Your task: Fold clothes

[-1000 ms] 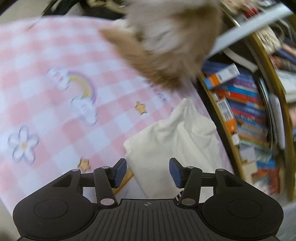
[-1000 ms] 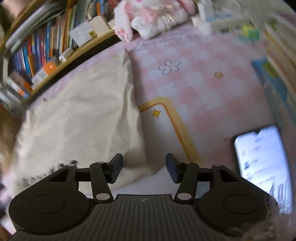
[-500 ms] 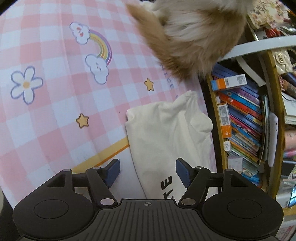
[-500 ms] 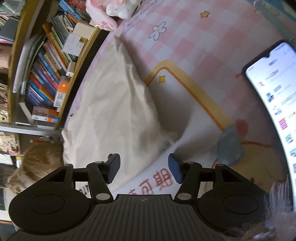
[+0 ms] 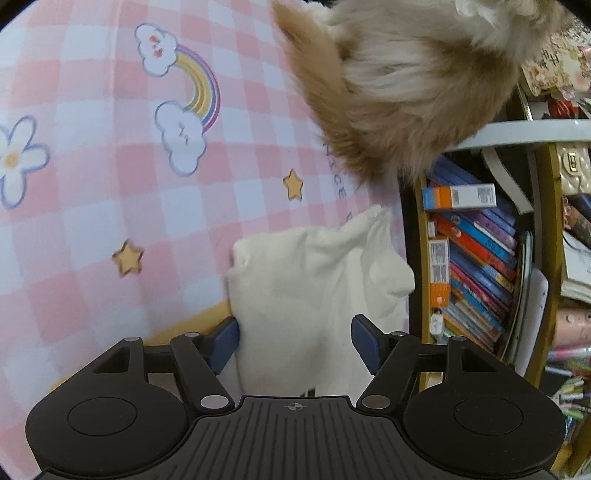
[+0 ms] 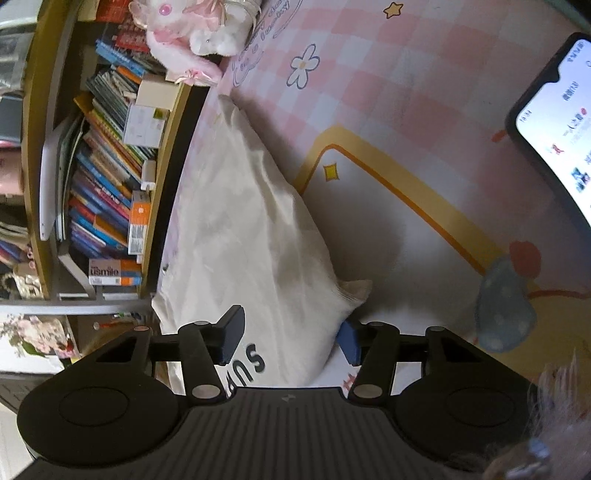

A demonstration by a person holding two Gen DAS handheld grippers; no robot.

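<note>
A cream garment [image 5: 317, 280] with dark lettering lies on a pink checked mat [image 5: 92, 206] beside a bookshelf. In the left wrist view my left gripper [image 5: 295, 341] is open, low over one end of the garment, with cloth lying between its spread blue pads [image 5: 225, 341]. In the right wrist view the same cream garment [image 6: 243, 229] stretches away along the mat's edge. My right gripper [image 6: 291, 339] is open too, its fingers straddling the printed end near a folded corner [image 6: 354, 290].
A fluffy tan and white animal [image 5: 399, 85] sits on the mat just beyond the garment. The bookshelf [image 5: 476, 258] packed with books borders the mat. A lit phone [image 6: 554, 122] lies on the mat at the right, and a pink plush toy [image 6: 192, 33] at the far end.
Both grippers have dropped closer to the garment, and cloth now lies between each pair of fingers. The views have swung round; the animal has stayed near the garment's far end.
</note>
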